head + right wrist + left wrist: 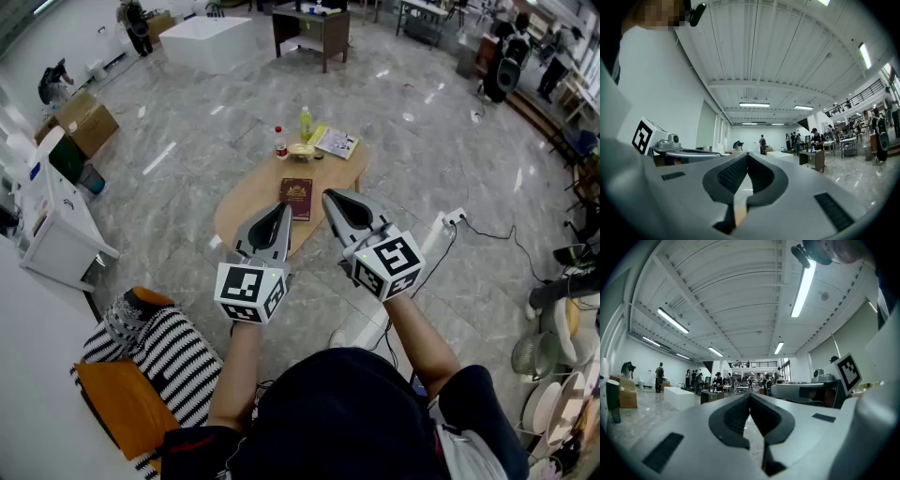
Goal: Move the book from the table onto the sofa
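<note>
wooden table (244,202) holds book (297,198), red-capped bottle (279,142) and yellow bottle (306,123).

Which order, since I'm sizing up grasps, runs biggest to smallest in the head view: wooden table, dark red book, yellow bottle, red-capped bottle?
1. wooden table
2. dark red book
3. yellow bottle and red-capped bottle: nearly alike. The yellow one looks slightly taller, but both stand farther off than the book, so I leave them unranked.

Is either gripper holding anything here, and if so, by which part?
Nothing is held. The left gripper and right gripper are shut on nothing; the book lies on the table.
</note>
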A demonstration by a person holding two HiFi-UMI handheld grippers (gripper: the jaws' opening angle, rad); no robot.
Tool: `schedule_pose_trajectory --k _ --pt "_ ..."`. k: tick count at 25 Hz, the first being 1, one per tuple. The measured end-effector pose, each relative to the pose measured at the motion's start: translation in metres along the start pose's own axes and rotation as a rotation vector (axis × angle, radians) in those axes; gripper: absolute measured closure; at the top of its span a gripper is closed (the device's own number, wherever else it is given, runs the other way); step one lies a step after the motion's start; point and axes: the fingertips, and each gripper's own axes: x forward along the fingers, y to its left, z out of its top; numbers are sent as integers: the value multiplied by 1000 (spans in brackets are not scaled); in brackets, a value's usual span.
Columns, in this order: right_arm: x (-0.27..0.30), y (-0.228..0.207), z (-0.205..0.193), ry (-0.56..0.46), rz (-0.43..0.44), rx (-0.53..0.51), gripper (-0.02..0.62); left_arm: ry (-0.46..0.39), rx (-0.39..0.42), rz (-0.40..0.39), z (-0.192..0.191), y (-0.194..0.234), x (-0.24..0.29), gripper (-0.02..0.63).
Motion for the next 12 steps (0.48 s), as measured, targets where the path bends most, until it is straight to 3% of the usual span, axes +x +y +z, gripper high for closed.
schedule_pose_trajectory --k 12 --pt "9 -36 -17 12 59 50 580 46 13 29 -16 -2 38 589"
